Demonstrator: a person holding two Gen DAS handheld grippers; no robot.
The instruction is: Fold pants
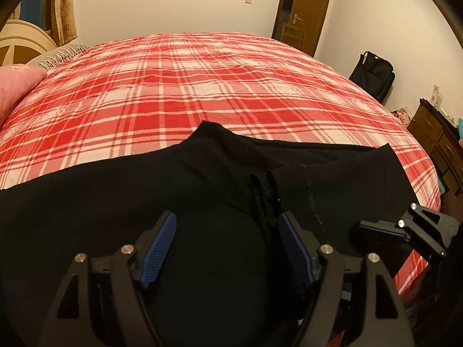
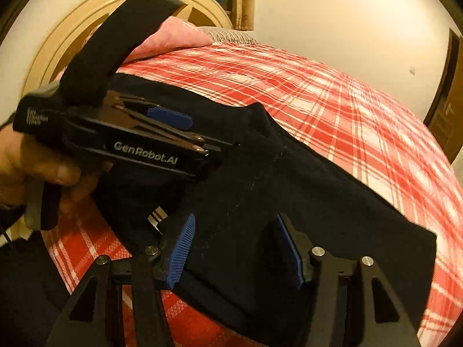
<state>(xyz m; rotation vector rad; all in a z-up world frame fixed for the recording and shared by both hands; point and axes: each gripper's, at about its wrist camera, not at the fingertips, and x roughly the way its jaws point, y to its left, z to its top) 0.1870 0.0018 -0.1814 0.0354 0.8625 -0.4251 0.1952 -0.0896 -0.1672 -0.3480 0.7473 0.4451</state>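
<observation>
Black pants [image 1: 202,190] lie spread across the near part of a bed with a red plaid sheet [image 1: 202,86]. My left gripper [image 1: 228,243] hovers over the fabric near a drawstring and seam, its blue pads wide apart and pressing on nothing. One of the right gripper's fingers [image 1: 376,231] shows at the right. In the right wrist view the pants [image 2: 289,179] run diagonally, their straight end towards the lower right. My right gripper [image 2: 235,248] stands open above that end. A hand holds the left gripper [image 2: 202,138] over the cloth at left.
A cream headboard [image 2: 72,43] and a pink pillow [image 1: 17,86] are at the head of the bed. A brown door [image 1: 306,8], a black bag [image 1: 373,72] and a wooden dresser [image 1: 437,141] stand beyond the bed's right edge.
</observation>
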